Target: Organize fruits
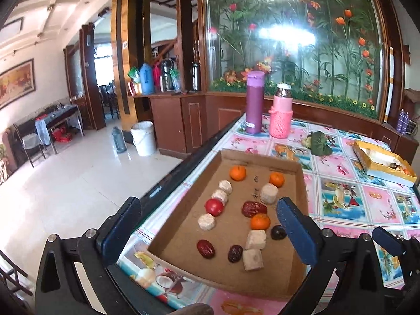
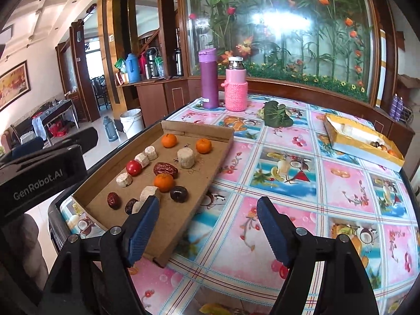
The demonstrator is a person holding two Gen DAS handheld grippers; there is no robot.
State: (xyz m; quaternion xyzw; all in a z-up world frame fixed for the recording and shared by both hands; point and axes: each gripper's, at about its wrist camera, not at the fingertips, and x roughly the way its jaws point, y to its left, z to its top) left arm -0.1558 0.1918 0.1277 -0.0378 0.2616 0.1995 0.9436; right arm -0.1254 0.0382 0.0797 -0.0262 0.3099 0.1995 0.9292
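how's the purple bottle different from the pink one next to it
The purple bottle is taller and slimmer with a smooth body; the pink bottle is shorter, squatter and wears a knitted sleeve. The purple one has a matching purple lid; the pink one shows a bare metal neck and cap. Both stand upright side by side at the table's far edge.

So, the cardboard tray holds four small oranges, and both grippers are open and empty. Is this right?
Not quite: the cardboard tray holds three small oranges, not four, as the left wrist view shows. The rest stands: the left gripper and right gripper are open and empty.
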